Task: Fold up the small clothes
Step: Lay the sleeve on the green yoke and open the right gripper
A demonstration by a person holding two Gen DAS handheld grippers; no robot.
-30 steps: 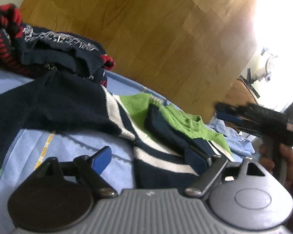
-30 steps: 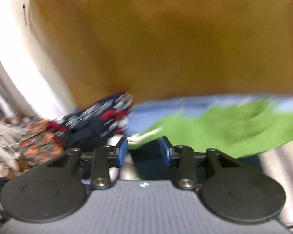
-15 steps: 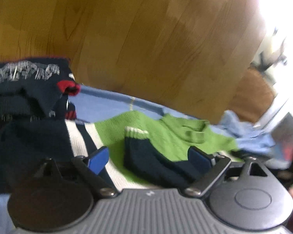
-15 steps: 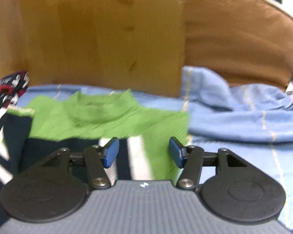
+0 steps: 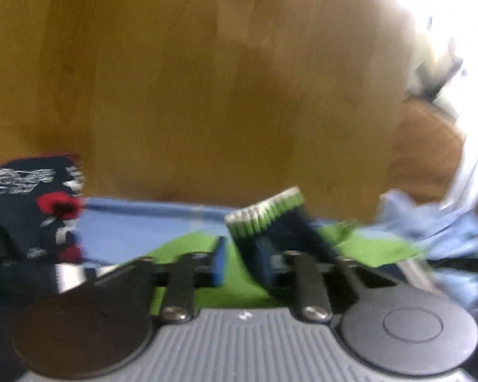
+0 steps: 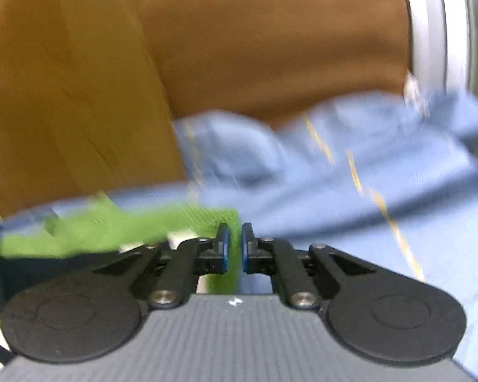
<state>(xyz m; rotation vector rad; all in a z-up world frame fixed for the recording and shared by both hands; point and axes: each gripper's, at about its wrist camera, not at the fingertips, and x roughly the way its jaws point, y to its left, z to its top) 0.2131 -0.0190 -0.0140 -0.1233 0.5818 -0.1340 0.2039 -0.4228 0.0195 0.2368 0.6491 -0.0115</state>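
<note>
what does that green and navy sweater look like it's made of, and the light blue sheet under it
The green and navy striped sweater looks like a soft matte knit, wool or acrylic: its cuff shows ribbing. The light blue sheet with thin yellow stripes looks like smooth woven cotton, rumpling into soft folds. Blur leaves both uncertain.

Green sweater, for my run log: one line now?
left gripper: just closing, navy sleeve between jaws, cuff raised | right gripper: just closing, green sweater edge between jaws

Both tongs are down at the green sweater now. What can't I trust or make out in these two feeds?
- Left wrist view: whether the left tongs actually pinch the sleeve cuff; motion blur.
- Right wrist view: whether the right tongs hold the green sweater edge; blur.
- Both views: the sweater's lower part, behind the tool bodies.
</note>
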